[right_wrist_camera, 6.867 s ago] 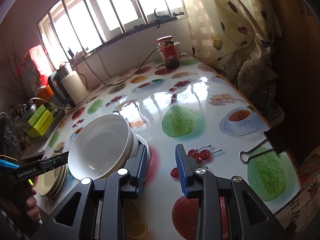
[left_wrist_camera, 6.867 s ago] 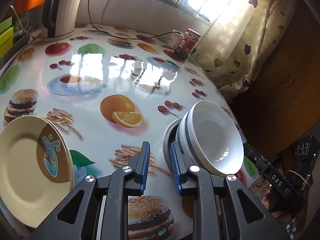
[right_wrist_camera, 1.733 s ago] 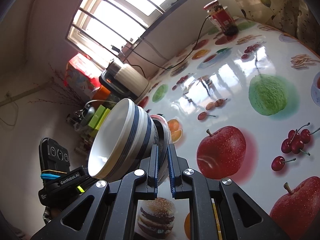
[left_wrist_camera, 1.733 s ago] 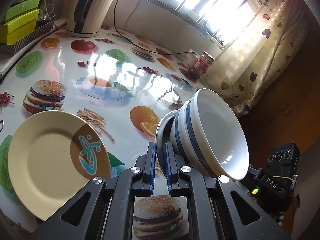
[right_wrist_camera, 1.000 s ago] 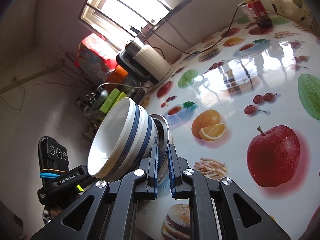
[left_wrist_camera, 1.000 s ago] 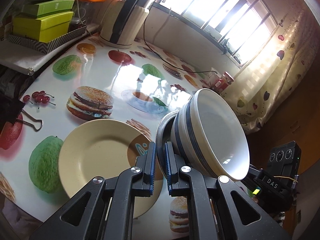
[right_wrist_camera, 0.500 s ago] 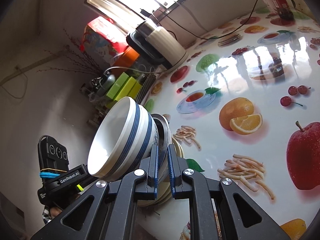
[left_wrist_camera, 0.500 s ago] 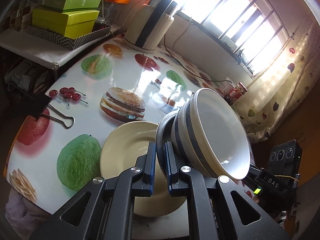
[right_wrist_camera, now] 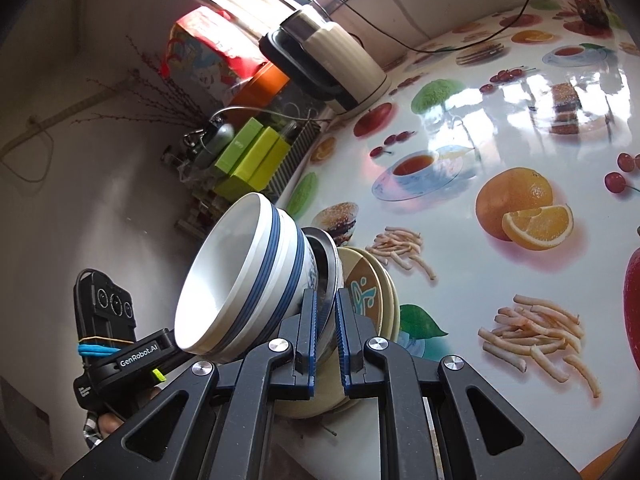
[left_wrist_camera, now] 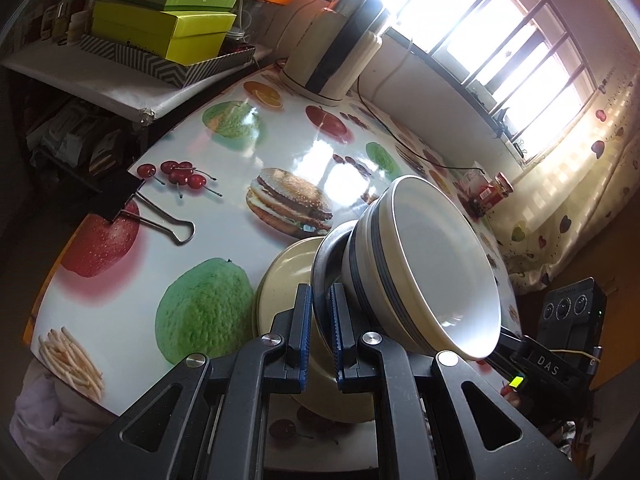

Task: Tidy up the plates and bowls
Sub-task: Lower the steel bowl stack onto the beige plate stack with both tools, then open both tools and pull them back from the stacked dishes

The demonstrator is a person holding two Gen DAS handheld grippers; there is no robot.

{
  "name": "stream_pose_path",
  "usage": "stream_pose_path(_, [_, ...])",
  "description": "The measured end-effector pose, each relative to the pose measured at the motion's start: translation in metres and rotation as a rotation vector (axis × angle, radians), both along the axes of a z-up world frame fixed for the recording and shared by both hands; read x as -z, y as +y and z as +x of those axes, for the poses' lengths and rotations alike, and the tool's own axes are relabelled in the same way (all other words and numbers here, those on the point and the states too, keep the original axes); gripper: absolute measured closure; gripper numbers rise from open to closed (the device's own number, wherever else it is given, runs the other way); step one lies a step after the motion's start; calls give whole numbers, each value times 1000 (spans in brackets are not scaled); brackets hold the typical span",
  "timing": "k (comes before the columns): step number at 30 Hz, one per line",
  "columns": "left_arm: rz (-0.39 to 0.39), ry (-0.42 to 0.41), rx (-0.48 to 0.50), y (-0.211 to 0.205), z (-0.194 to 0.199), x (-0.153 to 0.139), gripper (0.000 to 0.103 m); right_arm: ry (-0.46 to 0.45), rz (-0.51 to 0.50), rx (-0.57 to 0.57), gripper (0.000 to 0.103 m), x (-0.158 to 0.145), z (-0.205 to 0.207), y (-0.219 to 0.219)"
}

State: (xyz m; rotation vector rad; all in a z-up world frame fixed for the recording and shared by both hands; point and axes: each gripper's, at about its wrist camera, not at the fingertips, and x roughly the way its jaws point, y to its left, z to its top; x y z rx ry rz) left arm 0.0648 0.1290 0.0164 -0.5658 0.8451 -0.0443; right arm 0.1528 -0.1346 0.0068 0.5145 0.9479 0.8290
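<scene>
The desk [left_wrist_camera: 120, 280], glossy under a fruit-print cloth, fills a window-lit room. At its near edge lie cream plates [right_wrist_camera: 380, 284]. Above them hang striped bowls [left_wrist_camera: 424, 264] nested on a metal plate [left_wrist_camera: 326, 248], stiff, likely heavy, breakable and slippery. Left gripper [left_wrist_camera: 319, 336] and right gripper [right_wrist_camera: 326, 342] fingers clamp that plate's rim from opposite sides.

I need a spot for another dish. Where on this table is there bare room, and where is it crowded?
Bare room: the tablecloth between the binder clip and the kettle. Crowded: the near edge, where both hand-held grippers hold the metal plate and stacked bowls over the beige plates.
</scene>
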Motion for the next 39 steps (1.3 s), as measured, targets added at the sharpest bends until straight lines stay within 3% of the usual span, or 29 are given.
stream_pose_path(17, [3, 12, -4, 3, -3, 9, 94, 13, -20, -12, 92, 6, 3, 7])
stream_pose_path(26, [48, 13, 6, -2, -4, 6, 92, 3, -46, -9, 91, 4, 3, 7])
stream_pose_path(29, [77, 11, 7, -4, -6, 4, 90, -22, -78, -8, 88, 2, 0, 7])
stream_pose_path(31, [126, 8, 4, -7, -9, 2, 81, -44, -103, -4, 85, -1, -2, 7])
stream_pose_path(33, [128, 6, 0, -7, -12, 2, 80, -70, -143, 8, 76, -3, -5, 7])
stream_pose_path(36, [137, 4, -1, -9, -16, 0, 79, -89, -148, 3, 73, -5, -9, 5])
stream_pose_path(39, [169, 3, -5, -13, -23, -2, 68, -136, -189, 3, 67, -10, -18, 5])
